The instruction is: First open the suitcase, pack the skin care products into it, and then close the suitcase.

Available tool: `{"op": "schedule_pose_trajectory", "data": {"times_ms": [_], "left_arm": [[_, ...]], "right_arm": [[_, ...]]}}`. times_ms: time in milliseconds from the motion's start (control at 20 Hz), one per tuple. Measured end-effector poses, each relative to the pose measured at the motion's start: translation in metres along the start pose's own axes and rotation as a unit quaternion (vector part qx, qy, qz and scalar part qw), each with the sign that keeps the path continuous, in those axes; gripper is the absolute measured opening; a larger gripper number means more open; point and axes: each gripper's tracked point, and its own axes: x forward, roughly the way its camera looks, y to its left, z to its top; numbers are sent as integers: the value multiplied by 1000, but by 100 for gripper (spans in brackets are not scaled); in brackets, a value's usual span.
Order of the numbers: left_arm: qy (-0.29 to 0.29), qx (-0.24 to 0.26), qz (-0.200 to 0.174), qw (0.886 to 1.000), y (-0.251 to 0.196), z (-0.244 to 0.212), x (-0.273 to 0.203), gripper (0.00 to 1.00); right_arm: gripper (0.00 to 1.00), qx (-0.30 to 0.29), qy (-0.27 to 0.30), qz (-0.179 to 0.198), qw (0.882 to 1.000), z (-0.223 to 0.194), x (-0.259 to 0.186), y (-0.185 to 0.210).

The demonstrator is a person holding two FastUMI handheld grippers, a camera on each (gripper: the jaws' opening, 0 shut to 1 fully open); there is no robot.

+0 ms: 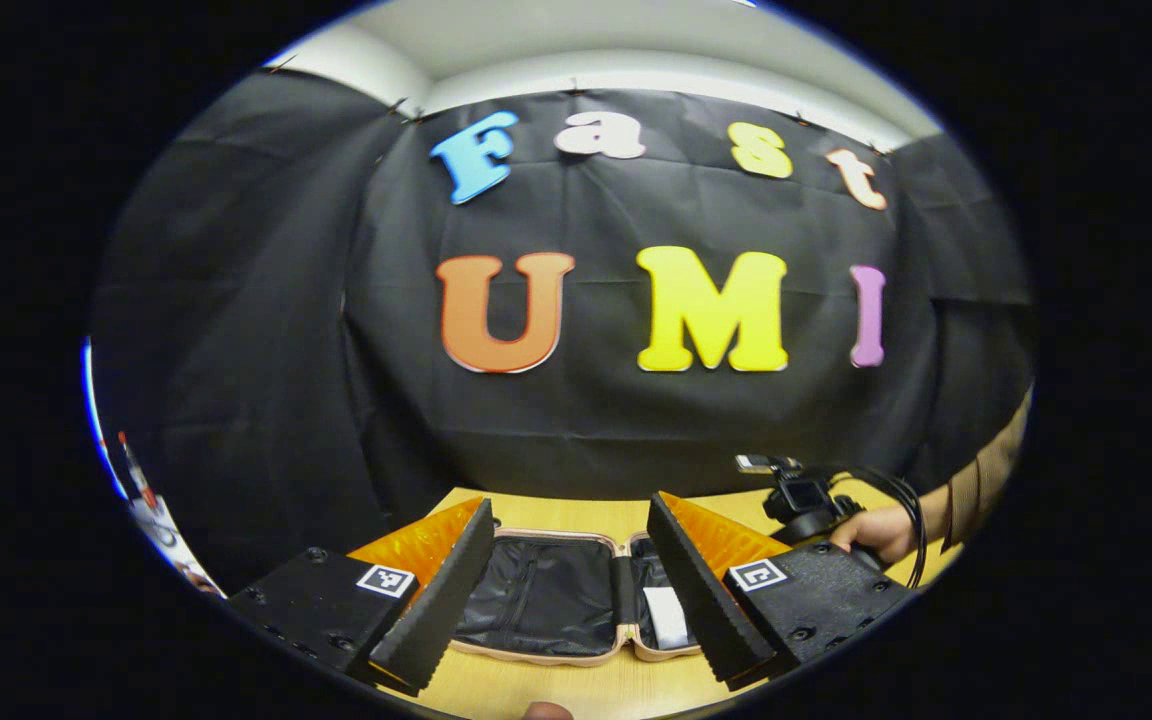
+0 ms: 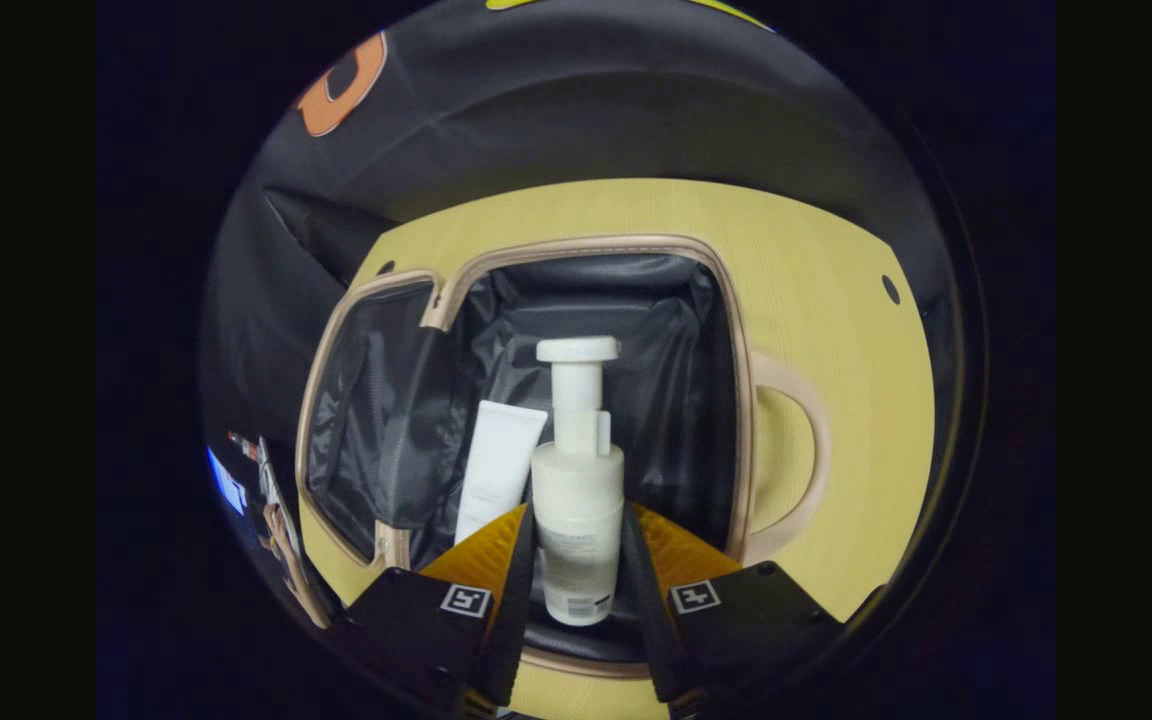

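Observation:
The suitcase lies open on the table, with black lining and a beige rim, its lid folded out to the left. My right gripper is shut on a white pump bottle, held over the main compartment with its pump head pointing away. A white tube lies in the case just left of the bottle. In the left gripper view, my left gripper is open above the near edge of the suitcase, holding nothing. The tube shows in the case's right half.
The wooden table has bare surface right of the case, where the beige carry handle sticks out. A hand with a cable sits at the far right. The black cloth wall stands close behind the table.

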Motion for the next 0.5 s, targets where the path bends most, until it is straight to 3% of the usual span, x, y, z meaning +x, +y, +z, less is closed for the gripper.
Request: {"op": "schedule_pose_trajectory", "data": {"times_ms": [100,250,500], "left_arm": [[-4,-14,30,999,35,0,23,98],[-30,-65,45,996,76,16,49,99],[-3,-66,74,995,125,-14,79,97]], "right_arm": [[45,-6,2,-9,1000,-5,8,-1],[48,-6,5,-31,999,-16,13,-3],[48,13,-9,-48,999,-17,17,1]]}}
